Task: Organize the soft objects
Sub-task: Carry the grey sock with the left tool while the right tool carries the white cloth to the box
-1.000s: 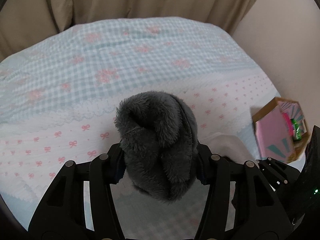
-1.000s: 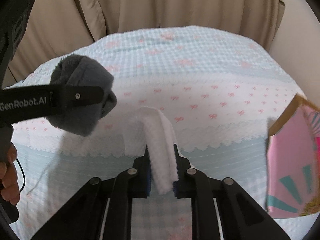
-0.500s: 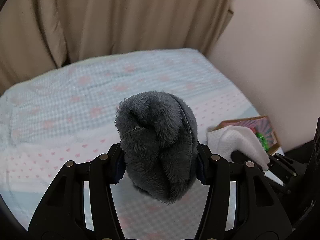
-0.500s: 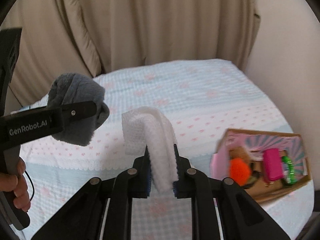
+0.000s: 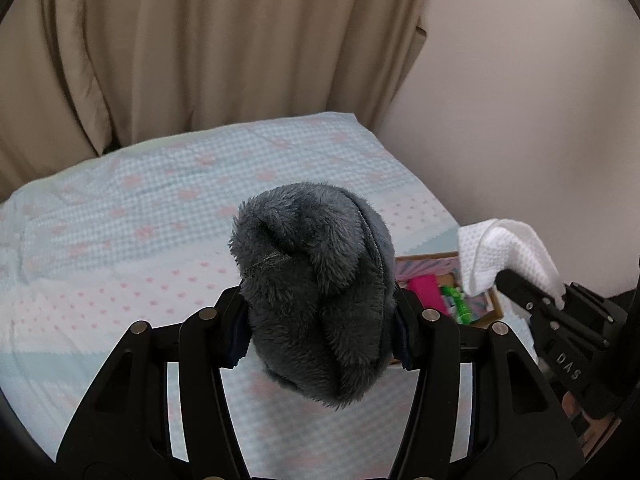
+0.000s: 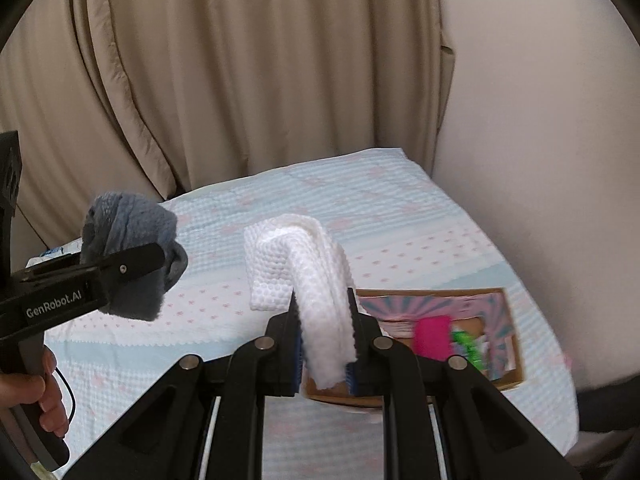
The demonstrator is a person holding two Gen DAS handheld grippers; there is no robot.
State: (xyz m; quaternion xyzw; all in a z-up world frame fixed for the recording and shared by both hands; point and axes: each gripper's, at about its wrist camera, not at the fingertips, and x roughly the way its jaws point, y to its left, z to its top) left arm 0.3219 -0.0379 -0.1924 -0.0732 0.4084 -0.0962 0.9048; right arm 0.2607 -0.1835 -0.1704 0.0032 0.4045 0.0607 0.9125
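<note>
Midway, by the look of it: left gripper (image 5: 320, 320) clamped on a fuzzy grey bundle (image 5: 316, 284) at frame centre, right gripper (image 6: 326, 344) pinched shut on a folded white waffle-weave cloth (image 6: 316, 280), both held above the bed (image 6: 400, 240), neither put away. Further off, lower right, sat an open cardboard box (image 6: 508, 360) with pink and green items; beyond, checked quilted bedding and beige curtain (image 6: 260, 80).

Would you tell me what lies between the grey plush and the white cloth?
Only bare bedsheet shows between plush and cloth, in the right wrist view.
</note>
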